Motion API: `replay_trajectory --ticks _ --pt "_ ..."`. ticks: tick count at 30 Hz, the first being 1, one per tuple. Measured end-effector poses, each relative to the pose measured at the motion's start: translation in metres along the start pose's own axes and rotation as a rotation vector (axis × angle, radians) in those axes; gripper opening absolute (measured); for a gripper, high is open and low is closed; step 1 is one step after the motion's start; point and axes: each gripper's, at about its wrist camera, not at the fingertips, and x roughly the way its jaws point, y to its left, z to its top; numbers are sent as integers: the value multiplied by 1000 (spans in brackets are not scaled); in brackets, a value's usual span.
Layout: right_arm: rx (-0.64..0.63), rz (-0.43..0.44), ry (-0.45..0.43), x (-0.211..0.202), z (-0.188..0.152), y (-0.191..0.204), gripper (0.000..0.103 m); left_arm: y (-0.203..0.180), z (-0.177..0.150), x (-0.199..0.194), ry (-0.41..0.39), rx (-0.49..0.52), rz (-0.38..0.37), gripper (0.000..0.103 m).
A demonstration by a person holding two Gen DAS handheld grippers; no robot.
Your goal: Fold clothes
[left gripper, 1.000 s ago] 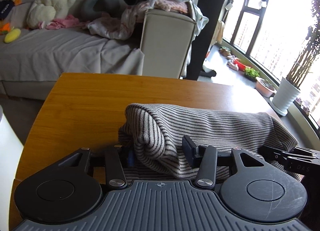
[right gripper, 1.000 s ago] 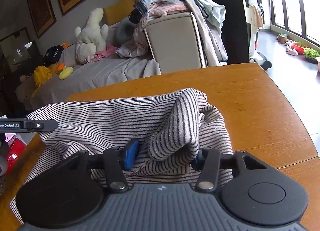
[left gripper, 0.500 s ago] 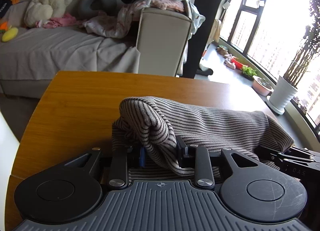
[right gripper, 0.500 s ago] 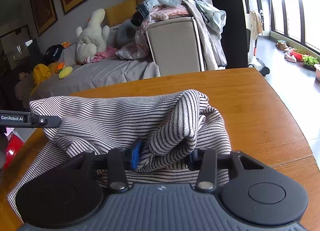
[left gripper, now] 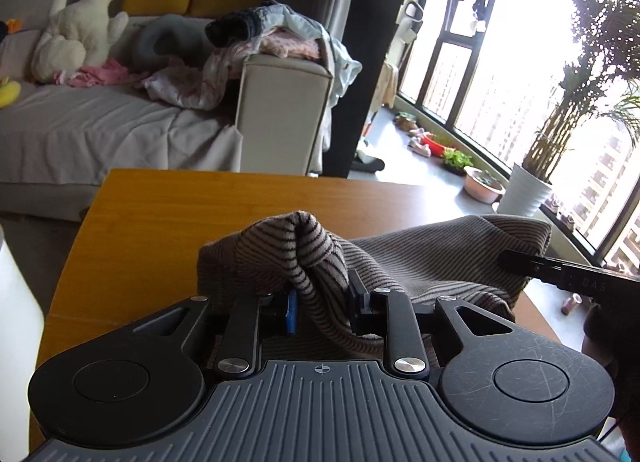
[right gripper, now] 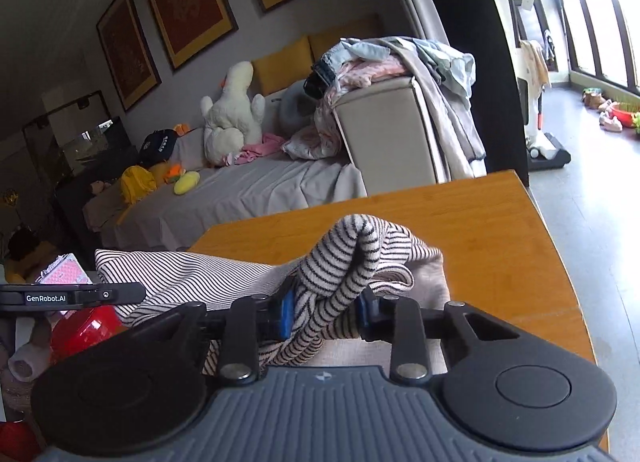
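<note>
**A:** Where is the garment sitting, and what are the grippers doing?

**B:** The striped knit garment is hanging between both tools above the orange-brown wooden table, in the lower centre of each view. The left gripper is pinching a bunched fold of it, jaws pressed onto the cloth. The right gripper is pinching another bunched fold the same way.

**A:** How is the fabric going to handle?

**B:** Judging by the sag, it is soft, light and limp, with no stiffness of its own. The ribbed knit is probably gripping well against the blue finger pads. Holding at corner folds, as now, is keeping the span even.

**A:** Is there room to move?

**B:** The bare tabletop is extending toward the upper half of both frames. The table's right edge is lying near the right gripper, so laying the cloth forward seems safer than sideways. The beige sofa armrest piled with clothes is standing well beyond the far edge.
</note>
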Motion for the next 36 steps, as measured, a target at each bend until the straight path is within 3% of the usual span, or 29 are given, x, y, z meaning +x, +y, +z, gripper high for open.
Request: replay_trajectory --ticks 4,6,8,10,12,15,20,22,23,26,30,36 --pt "14 -59 113 10 -46 -8 32 12 -38 13 94 -41 24 30" --pt "39 -53 86 6 -53 -14 34 22 -51 19 138 -75 30 35" --pt "48 -70 77 0 -49 -16 42 25 -51 13 125 -71 33 42" --pt "27 -108 56 -7 -42 -17 59 25 -47 3 87 -62 39 44" --pt "5 -137 26 -14 -36 -18 71 22 -41 -8 45 -56 41 47" --pt "-10 -158 -30 -22 -27 -17 78 15 -34 -22 -16 -55 30 56" --pt "-107 -165 -77 -15 -12 3 74 -7 -29 -34 -103 -19 -24 62" --pt "-189 -150 -76 -6 -8 16 48 -13 -30 -32 -104 -11 -61 66" --pt "-207 -139 -66 0 -5 20 46 -13 -31 -26 -83 -22 -84 69" --pt "-223 -127 -10 26 1 24 46 -12 -34 -6 -18 -57 -153 69" --pt "-239 -175 76 62 -7 13 48 5 -46 32 94 -158 -160 69" --pt "-187 -169 81 57 -22 0 57 23 -39 52 80 -193 -159 69"
